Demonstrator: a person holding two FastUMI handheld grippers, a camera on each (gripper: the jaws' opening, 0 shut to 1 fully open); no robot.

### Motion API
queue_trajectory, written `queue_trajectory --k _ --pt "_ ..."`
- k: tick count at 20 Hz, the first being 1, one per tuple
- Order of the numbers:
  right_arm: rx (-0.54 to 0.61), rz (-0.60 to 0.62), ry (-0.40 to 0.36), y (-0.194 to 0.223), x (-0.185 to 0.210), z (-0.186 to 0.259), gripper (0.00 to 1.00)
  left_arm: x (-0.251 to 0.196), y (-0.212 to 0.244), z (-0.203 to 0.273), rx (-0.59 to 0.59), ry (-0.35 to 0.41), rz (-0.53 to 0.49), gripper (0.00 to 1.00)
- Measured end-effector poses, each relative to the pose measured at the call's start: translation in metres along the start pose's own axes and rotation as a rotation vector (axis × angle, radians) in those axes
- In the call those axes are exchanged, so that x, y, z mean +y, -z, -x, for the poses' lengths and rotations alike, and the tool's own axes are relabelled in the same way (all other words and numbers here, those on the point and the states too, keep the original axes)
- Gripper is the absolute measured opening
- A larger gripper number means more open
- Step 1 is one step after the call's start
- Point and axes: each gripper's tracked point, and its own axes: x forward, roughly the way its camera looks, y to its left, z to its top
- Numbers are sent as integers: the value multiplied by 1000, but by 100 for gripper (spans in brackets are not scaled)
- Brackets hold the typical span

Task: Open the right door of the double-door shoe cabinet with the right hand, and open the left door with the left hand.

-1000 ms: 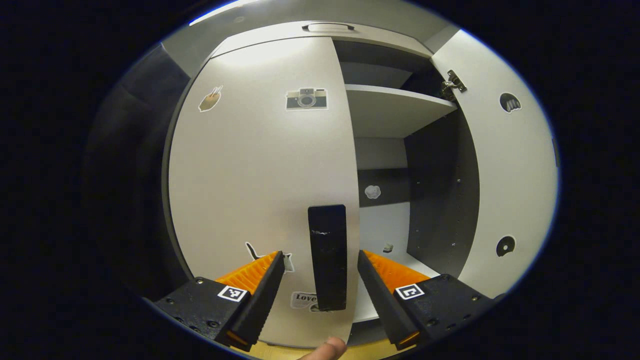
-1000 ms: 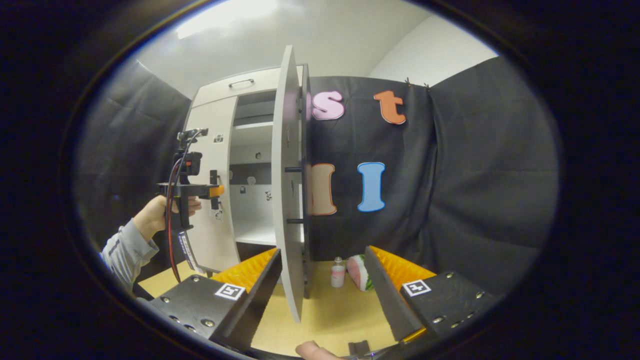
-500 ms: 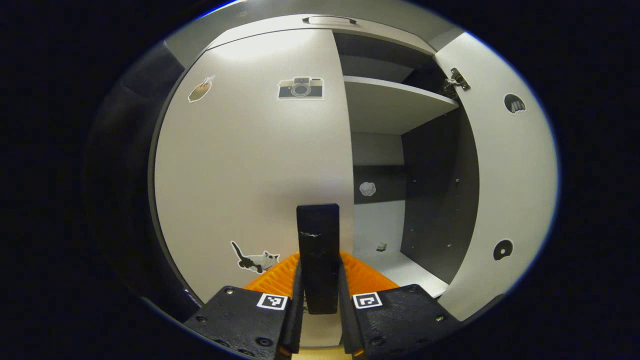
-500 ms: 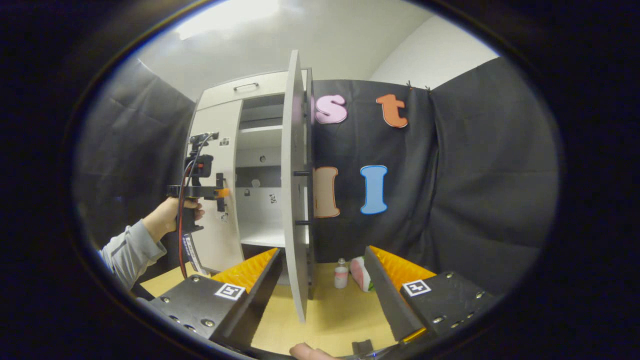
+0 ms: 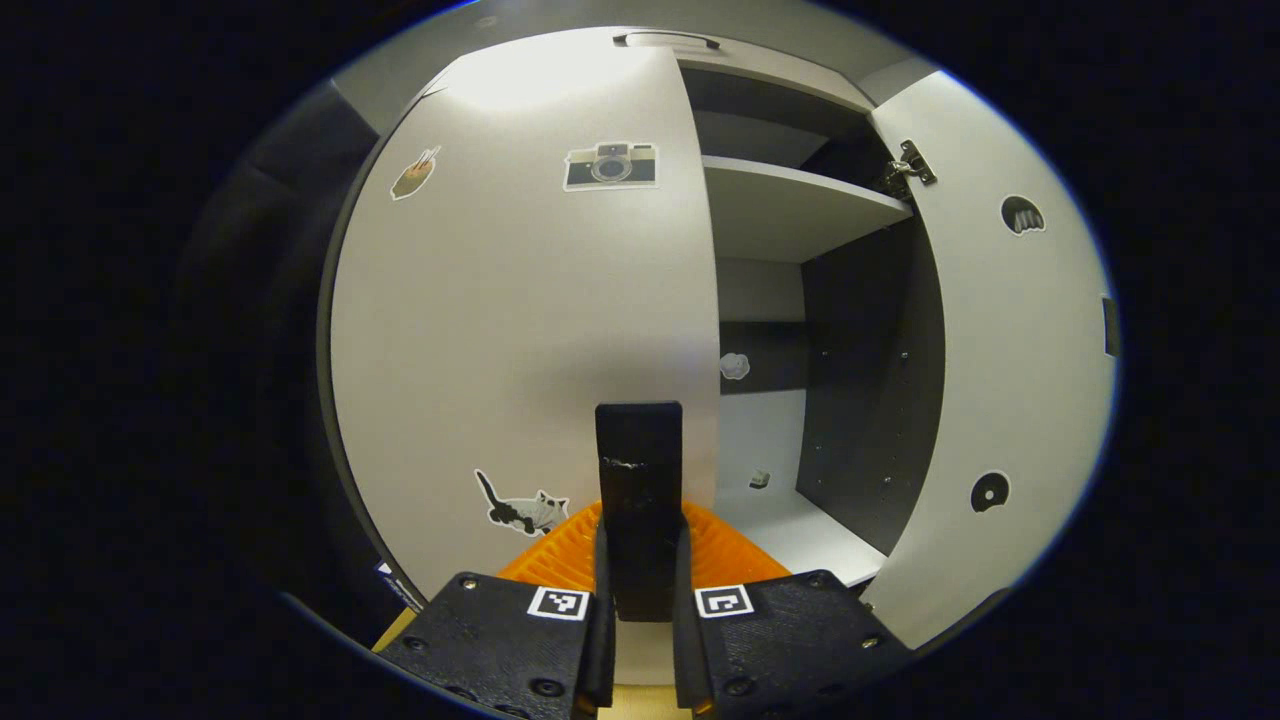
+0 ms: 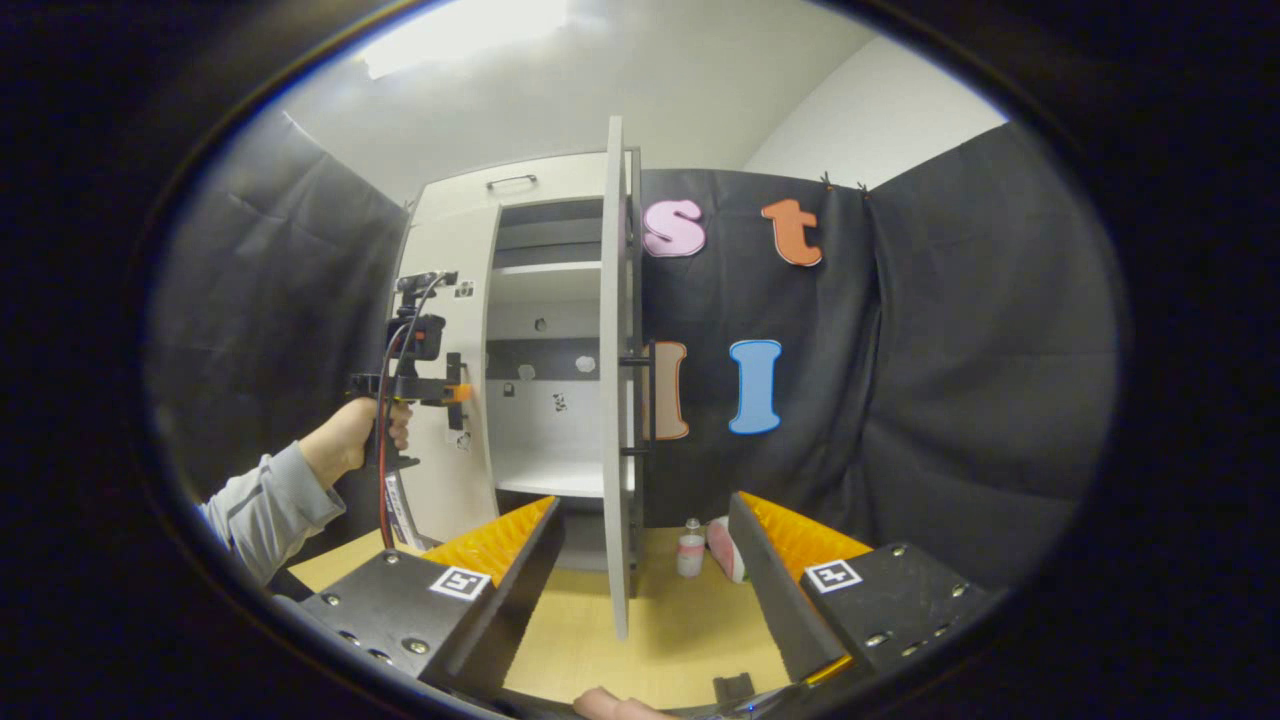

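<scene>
So the left gripper (image 5: 640, 610) is clamped tight on the left door's handle (image 5: 640, 500), a dark upright bar sitting near that door's free edge, with both fingers pressed against its sides. The left door (image 5: 520, 330) looks barely off the cabinet front; from this angle I can't tell how far it's cracked. It's got a camera sticker (image 5: 610, 166) up top and a cat sticker (image 5: 522, 510) low down, just beside the handle.

The right door (image 6: 615, 400) is swung wide, standing edge-on in the right gripper view, with its own handle (image 6: 645, 398) sticking out on the far side. The right gripper (image 6: 640, 590) has its fingers spread well apart with the door's lower edge between them, touching neither as far as I can see.

Inside the shoe cabinet (image 6: 545, 400) there's a pale shelf (image 5: 790, 205) up high and a few small stickers on the back wall.

In the right gripper view, to the left of the cabinet, a hand (image 6: 355, 440) in a grey sleeve (image 6: 265, 505) holds the other gripper against the left door. On the worktop (image 6: 660, 640), to the right of the open door, sit a little bottle (image 6: 690, 550) and a watermelon-slice thing (image 6: 722, 548).
</scene>
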Motion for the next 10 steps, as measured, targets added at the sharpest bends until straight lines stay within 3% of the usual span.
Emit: queue_trajectory --k 5,6,7,10 --pt "16 14 8 3 12 8 94 10 1 32 -3 24 10 24" --pt "16 18 9 3 14 9 99 12 1 37 -1 27 10 24" --pt "14 21 10 2 17 12 94 13 2 41 1 30 13 25" --pt "8 25 11 0 25 19 94 17 3 55 6 29 5 24"
